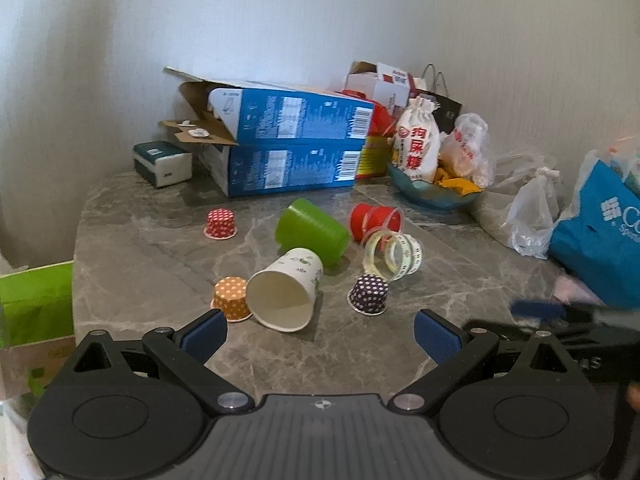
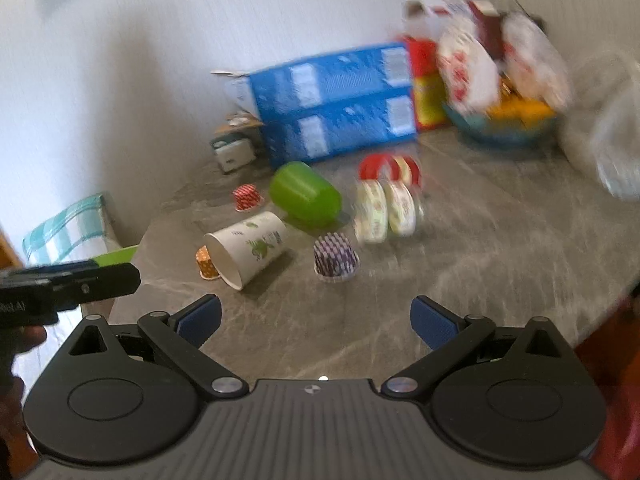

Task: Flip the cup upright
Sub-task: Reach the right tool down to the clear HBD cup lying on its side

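Grey veined stone makes up the counter (image 1: 132, 248), smooth and hard, so a tipped cup can roll on it. Leftmost, an orange dotted paper liner (image 1: 231, 298) sits mouth down, touching the white paper cup (image 1: 286, 288), which lies on its side with its open mouth toward the left tool (image 1: 318, 334); that tool is released, its 2 blue ribbed pads spread wide and empty, seemingly lined up to straddle the rim. Behind lies a green plastic cup (image 1: 312, 232), also toppled. Further right stand a purple dotted liner (image 1: 369, 294) and clear tape rolls (image 1: 394, 254). The right tool (image 2: 316, 320) is likewise released, holding nothing.
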Motion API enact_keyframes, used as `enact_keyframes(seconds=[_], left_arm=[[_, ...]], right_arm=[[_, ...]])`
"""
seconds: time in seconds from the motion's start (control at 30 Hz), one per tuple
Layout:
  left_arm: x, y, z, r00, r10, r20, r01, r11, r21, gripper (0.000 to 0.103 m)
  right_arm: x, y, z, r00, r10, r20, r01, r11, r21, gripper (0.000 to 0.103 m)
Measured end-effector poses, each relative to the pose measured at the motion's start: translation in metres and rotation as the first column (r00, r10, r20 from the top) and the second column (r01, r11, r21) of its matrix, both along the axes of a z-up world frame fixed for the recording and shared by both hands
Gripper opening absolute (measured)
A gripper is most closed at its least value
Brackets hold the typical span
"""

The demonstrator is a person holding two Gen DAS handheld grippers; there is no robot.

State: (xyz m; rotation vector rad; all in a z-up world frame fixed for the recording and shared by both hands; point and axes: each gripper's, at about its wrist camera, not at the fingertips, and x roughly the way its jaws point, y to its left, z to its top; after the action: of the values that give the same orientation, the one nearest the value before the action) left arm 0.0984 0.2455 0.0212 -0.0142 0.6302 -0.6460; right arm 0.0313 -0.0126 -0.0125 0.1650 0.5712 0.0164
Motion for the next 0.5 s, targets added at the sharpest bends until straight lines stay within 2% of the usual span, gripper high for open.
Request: enact_keyframes(seconds=[0.07, 0.1, 0.17, 0.23, 0.27, 0.33, 0.37, 0.4, 0.43, 0.5], left_arm=[[0.001, -0.001, 0.001, 1.000, -0.023, 0.005, 0.023, 1.000, -0.004, 0.101], [0.002, 0.000, 0.002, 1.000, -0.029, 0.007, 0.029, 1.000, -0.011, 0.101], [0.003, 0.000, 0.001, 0.999, -0.035, 0.011, 0.036, 0.999, -0.025, 0.101], [0.003, -0.001, -0.001, 0.999, -0.030, 0.012, 0.030, 0.999, -0.028, 0.101], [0.003, -0.002, -0.003, 1.000, -0.024, 0.010, 0.025, 0.999, -0.026, 0.101], [0.003, -0.002, -0.004, 1.000, -0.012, 0.011, 0.012, 1.000, -0.027, 0.101], [0.004, -0.001, -0.005, 1.000, -0.006, 0.009, 0.007, 1.000, -0.030, 0.101], [0.004, 0.000, -0.005, 1.000, -0.003, 0.005, 0.003, 0.999, -0.037, 0.101], [0.005, 0.002, -0.005, 1.000, 0.001, 0.003, -0.001, 0.999, -0.043, 0.101], [0.007, 0.004, -0.005, 1.000, 0.012, 0.004, -0.012, 0.999, -0.045, 0.101]], right_arm=[[0.013, -0.004, 0.004, 0.998, 0.069, 0.009, -0.067, 0.987, -0.143, 0.102], [0.022, -0.006, 0.006, 0.995, 0.098, 0.008, -0.093, 0.966, -0.241, 0.102], [0.042, -0.011, 0.008, 0.988, 0.156, -0.003, -0.143, 0.897, -0.419, 0.102], [0.065, -0.019, 0.004, 0.978, 0.203, -0.052, -0.200, 0.832, -0.518, 0.101], [0.079, -0.025, 0.001, 0.967, 0.238, -0.091, -0.248, 0.805, -0.539, 0.098], [0.100, -0.034, -0.007, 0.934, 0.310, -0.178, -0.355, 0.753, -0.553, 0.085], [0.113, -0.037, -0.011, 0.912, 0.340, -0.229, -0.409, 0.722, -0.559, 0.068], [0.124, -0.040, -0.015, 0.888, 0.369, -0.272, -0.459, 0.692, -0.558, 0.059], [0.132, -0.043, -0.020, 0.865, 0.398, -0.304, -0.501, 0.665, -0.554, 0.059], [0.144, -0.044, -0.028, 0.825, 0.452, -0.340, -0.561, 0.587, -0.583, 0.061]])
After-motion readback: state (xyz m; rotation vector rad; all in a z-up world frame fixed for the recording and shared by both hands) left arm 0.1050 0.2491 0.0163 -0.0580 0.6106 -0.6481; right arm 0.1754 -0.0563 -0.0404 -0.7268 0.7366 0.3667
